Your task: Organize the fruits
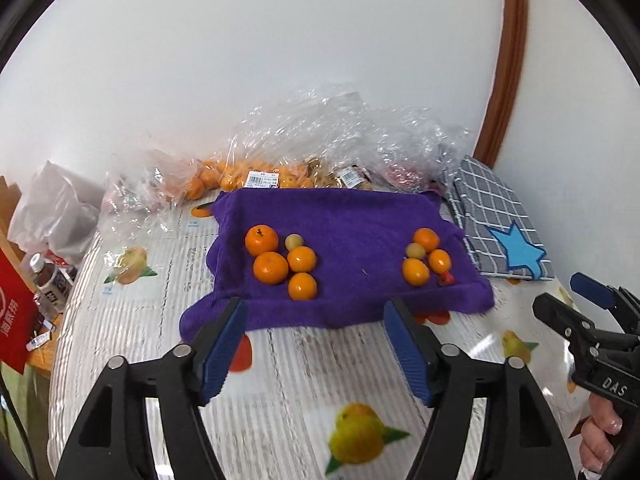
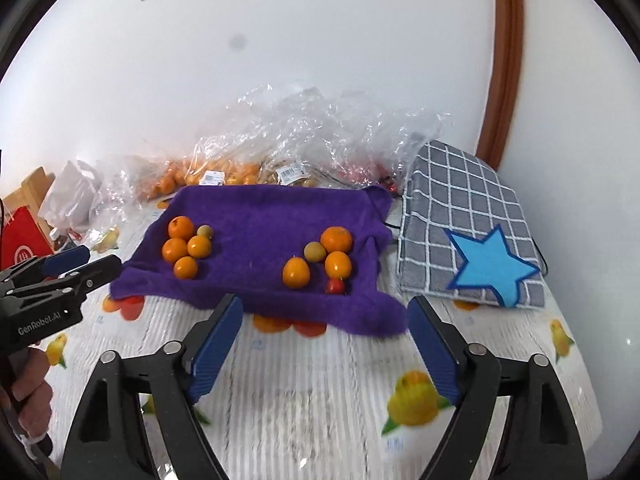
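Observation:
A purple towel (image 1: pixel 344 232) (image 2: pixel 260 216) lies on the table. On its left sit several oranges (image 1: pixel 271 267) (image 2: pixel 186 249) and one small yellowish fruit (image 1: pixel 293 241) (image 2: pixel 205 231). On its right sit three oranges (image 1: pixel 416 271) (image 2: pixel 296 273), a small yellowish fruit (image 1: pixel 415 250) (image 2: pixel 315 251) and a small red fruit (image 1: pixel 446 278) (image 2: pixel 335 286). My left gripper (image 1: pixel 316 312) is open and empty, short of the towel's near edge. My right gripper (image 2: pixel 326 312) is open and empty, near the towel's front right corner.
Clear plastic bags (image 1: pixel 328 140) (image 2: pixel 304 136) with more oranges lie behind the towel by the wall. A grey checked cloth with a blue star (image 1: pixel 500 224) (image 2: pixel 472 224) lies at the right. A red bag (image 1: pixel 14 320), a bottle (image 1: pixel 48 284) and a white bag (image 1: pixel 52 212) sit at the left.

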Demonstrator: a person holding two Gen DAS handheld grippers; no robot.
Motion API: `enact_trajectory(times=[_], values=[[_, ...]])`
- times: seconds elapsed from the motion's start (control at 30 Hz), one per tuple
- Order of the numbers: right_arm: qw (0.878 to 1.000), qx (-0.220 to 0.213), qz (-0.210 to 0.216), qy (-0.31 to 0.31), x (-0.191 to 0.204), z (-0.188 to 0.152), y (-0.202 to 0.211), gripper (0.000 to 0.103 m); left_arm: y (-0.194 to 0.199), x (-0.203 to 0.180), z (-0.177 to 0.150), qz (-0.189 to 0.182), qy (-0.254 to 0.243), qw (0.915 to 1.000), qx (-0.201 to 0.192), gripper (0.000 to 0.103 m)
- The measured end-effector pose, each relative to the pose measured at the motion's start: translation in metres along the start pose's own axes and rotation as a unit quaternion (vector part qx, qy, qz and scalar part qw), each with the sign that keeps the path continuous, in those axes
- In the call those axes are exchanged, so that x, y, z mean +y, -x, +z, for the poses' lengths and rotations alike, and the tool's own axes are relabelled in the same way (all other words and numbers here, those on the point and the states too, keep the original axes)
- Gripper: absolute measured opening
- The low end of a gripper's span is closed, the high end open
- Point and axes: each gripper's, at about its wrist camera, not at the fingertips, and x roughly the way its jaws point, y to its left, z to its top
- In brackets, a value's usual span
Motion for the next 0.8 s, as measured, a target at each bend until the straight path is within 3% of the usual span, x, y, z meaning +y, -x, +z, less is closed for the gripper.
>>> enact_trajectory(times=[0.37, 0.8], values=[[0.999, -0.025, 0.006, -0.03, -0.002, -0.024, 0.06, 0.091, 0.057, -0.013, -0.014, 0.014, -0.016, 0.9987, -0.047, 0.077], [0.999, -0.031, -0.008, -0.034, -0.003, -0.032, 0.076, 0.091, 0.064, -0.014, -0.015, 0.018, -0.015, 0.9982, -0.056, 0.077]])
